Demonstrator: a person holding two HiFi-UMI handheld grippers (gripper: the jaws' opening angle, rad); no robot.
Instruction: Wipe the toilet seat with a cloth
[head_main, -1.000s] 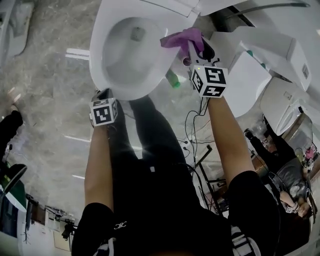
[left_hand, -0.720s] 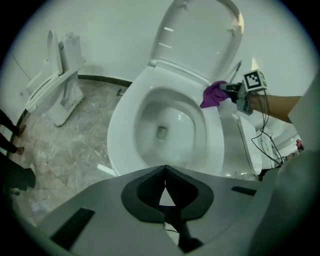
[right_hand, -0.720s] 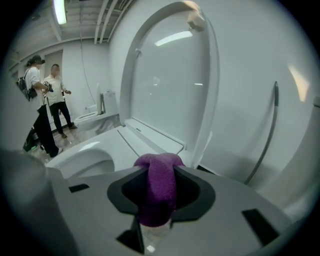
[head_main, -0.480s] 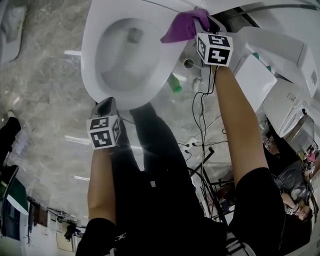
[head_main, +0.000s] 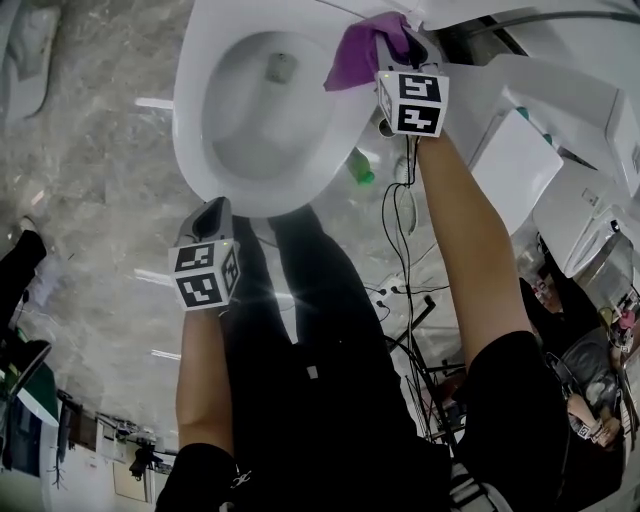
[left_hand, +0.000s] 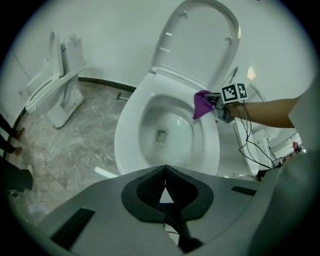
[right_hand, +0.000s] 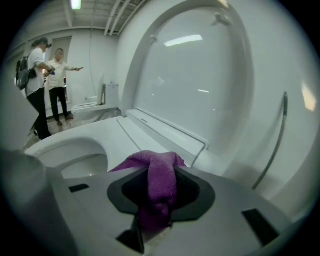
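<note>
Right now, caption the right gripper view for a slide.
Right gripper clamps purple cloth at rear of toilet seat, lid raised.

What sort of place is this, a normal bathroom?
Probably a showroom or test hall, not a home bathroom: the open toilet has a second toilet standing nearby, and loose cables trail about.

Two claws: left claw (head_main: 214, 206), right claw (head_main: 404, 45); one cloth (head_main: 358, 52)

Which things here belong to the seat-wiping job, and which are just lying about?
Job: toilet seat; purple cloth; right gripper, jaws shut on the cloth.
Lying about: green bottle on the floor; cables; other toilets; left gripper, shut and empty.
</note>
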